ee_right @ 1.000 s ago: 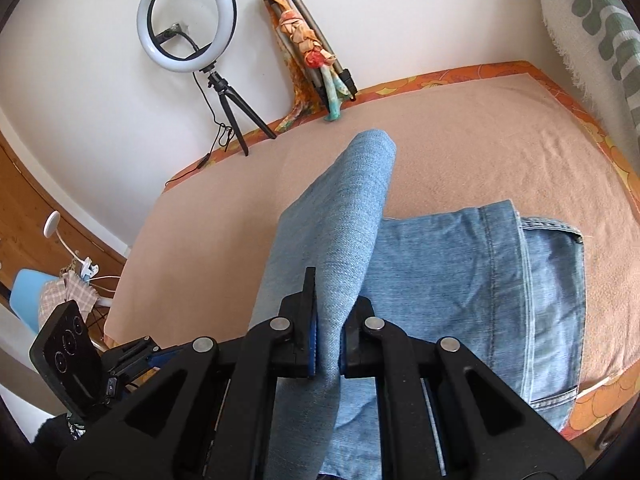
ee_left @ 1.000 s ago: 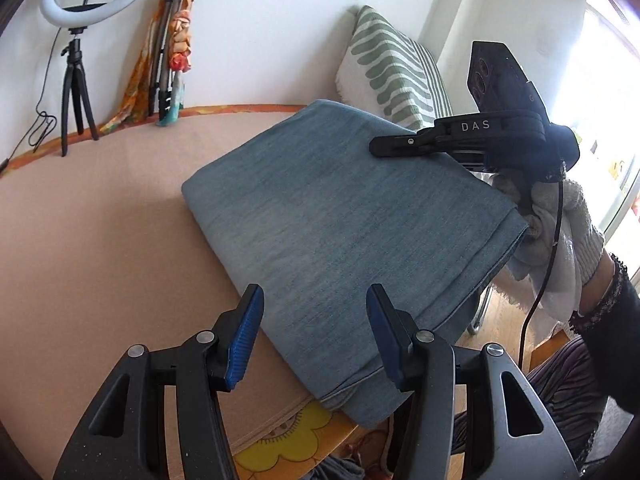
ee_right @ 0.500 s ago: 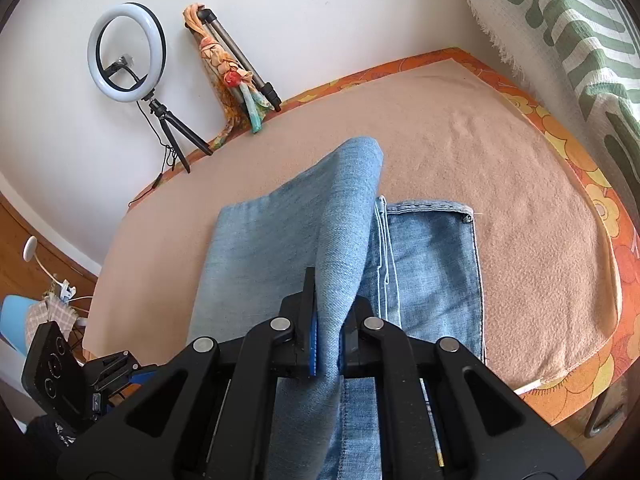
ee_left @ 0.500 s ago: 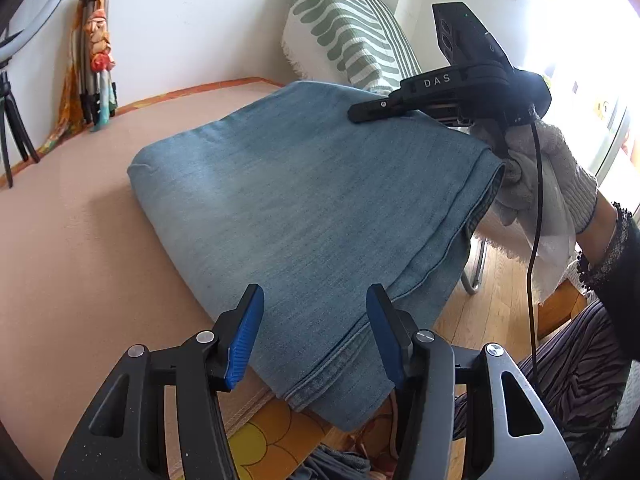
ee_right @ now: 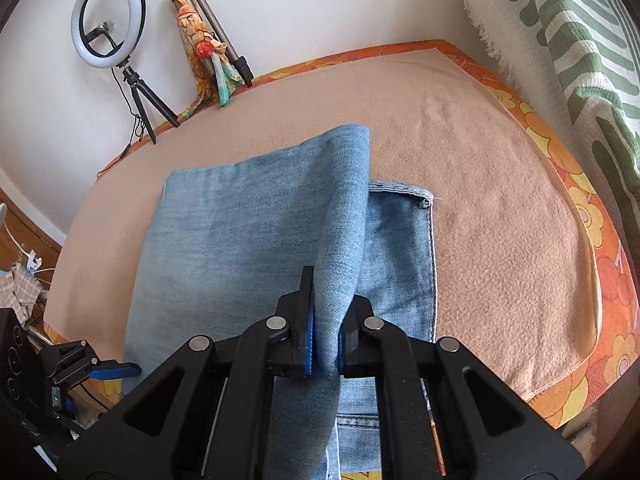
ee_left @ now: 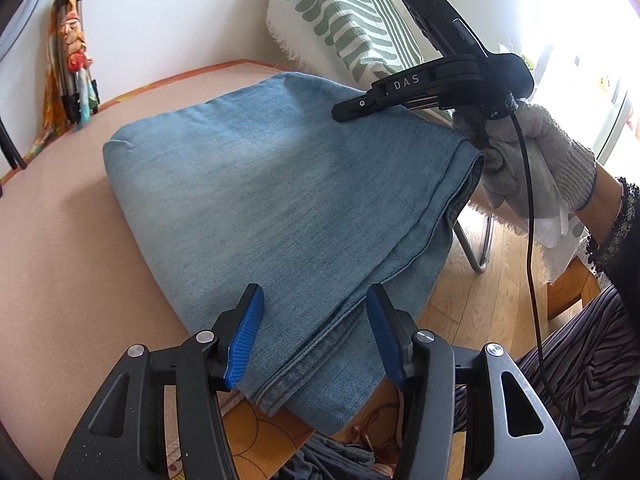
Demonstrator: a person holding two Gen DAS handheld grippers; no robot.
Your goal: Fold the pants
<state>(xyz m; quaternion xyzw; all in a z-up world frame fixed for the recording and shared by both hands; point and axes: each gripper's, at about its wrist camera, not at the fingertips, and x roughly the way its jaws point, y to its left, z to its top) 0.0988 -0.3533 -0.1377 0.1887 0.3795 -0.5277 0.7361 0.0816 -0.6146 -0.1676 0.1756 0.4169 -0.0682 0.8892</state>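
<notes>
Well, on my left wrist view the left gripper hangs half open and empty over the pants, whose hem overhangs the table edge. "DAS" reads on the right gripper. On my right wrist view its jaws pinch a raised denim fold; bare table lies beyond.

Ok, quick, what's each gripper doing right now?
Left gripper: open, jaws either side of the jeans edge, not pressing on it.
Right gripper: shut on a raised fold of the jeans.
</notes>
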